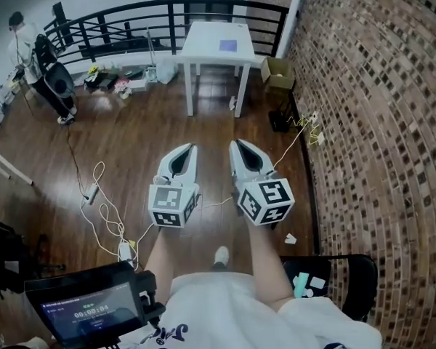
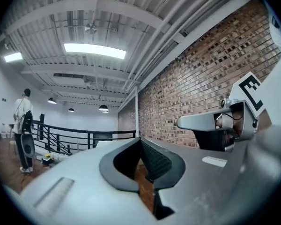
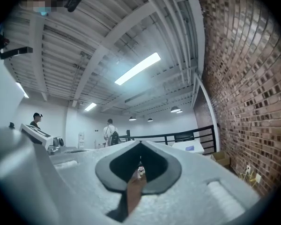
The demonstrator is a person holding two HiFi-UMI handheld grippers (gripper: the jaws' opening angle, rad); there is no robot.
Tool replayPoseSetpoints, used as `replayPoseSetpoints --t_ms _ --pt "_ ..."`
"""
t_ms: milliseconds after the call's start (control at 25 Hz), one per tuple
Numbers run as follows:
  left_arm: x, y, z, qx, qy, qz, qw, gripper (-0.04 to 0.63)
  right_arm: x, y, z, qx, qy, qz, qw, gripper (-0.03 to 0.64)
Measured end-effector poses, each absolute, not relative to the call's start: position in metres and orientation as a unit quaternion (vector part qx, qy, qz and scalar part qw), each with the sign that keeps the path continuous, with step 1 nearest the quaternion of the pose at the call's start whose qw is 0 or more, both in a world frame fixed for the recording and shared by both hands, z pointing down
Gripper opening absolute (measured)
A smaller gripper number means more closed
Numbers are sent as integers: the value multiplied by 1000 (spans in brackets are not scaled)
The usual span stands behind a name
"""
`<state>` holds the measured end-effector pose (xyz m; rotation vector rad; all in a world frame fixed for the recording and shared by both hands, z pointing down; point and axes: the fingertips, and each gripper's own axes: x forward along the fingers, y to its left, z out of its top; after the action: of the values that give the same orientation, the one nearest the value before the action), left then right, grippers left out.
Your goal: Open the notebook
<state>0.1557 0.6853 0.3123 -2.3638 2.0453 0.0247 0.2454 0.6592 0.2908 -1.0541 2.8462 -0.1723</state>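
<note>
The notebook [image 1: 227, 46], a small purple-blue rectangle, is lying flat and shut on the right half of the white desk [image 1: 203, 49], closer to the desk's near edge than to its far one. Nothing is touching it. The desk is standing at the far end of the wooden floor [image 1: 131, 144], in front of a black railing [image 1: 131, 17] and beside the brick wall [image 1: 370, 122]. A cardboard box [image 1: 276, 71] is sitting on the floor just off the desk's right corner.

Well short of the desk, both grippers are being held out side by side at a level angle, pointing toward it. The left gripper [image 1: 191, 147] is keeping its jaws clenched tip to tip with nothing between them, and the right gripper [image 1: 235, 144] is likewise pressing its jaws together on nothing.

White cables [image 1: 102, 209] are trailing across the floor at the left. A person [image 1: 22, 42] is standing by the railing in the far left corner.
</note>
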Motion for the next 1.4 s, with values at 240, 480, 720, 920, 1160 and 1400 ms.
replayPoseSetpoints --t_ms 240,480,720,920,1160,1400 --pt "163 603 329 -759 651 -7 4 15 258 562 326 -359 928 -96 28 -11" --pt "135 524 363 -748 662 -33 -32 15 241 481 382 -355 924 -139 -21 -11" --pt "79 402 370 -753 657 -16 -28 15 183 371 399 -357 923 -132 -51 -11" --pt "14 290 345 -762 647 18 -23 15 115 276 366 -344 933 -91 -53 -11" --pt "-50 195 342 -760 648 42 -27 15 62 196 360 -350 933 -77 -48 -11" --pt "-66 106 372 -758 650 23 -48 15 42 102 396 -340 932 -105 -63 -11"
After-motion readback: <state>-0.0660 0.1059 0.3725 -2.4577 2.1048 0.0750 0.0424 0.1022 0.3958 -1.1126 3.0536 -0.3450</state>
